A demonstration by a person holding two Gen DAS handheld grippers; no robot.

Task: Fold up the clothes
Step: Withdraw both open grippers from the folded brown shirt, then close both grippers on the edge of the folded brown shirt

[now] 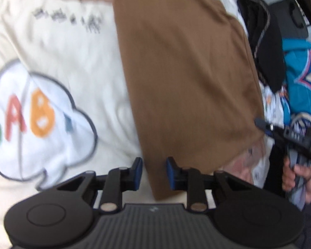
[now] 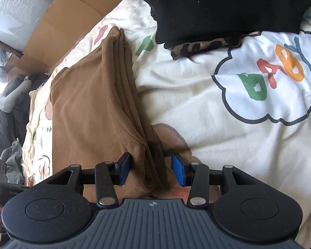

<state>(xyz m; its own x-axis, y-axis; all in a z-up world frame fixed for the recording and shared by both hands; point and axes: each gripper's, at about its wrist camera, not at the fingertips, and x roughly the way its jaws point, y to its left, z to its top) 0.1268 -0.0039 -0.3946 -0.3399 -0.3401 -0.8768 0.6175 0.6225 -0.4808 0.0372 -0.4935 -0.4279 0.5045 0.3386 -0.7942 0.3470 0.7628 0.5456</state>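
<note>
Plainly, both the left gripper [image 1: 153,173] and right gripper [image 2: 150,170], fingers spread wide, straddle the folded brown fleece garment's [image 2: 93,103] lower-centre edge; its stacked layers could slide apart if nudged.

Brown garment [image 2: 93,108]: soft matt cloth, fine suede-like nap. Quilt [image 2: 197,112] underneath: cream cotton-like fabric, matt, lightly creased, flat printed graphics. Black knit [image 2: 217,6]: coarser weave, lint-specked. Both grippers [image 1: 154,173] [image 2: 150,171]: matt black plastic, ribbed blue pads [image 2: 179,172], shiny metal pivot pins. Cardboard [image 2: 58,27]: plain brown, matt.
</note>
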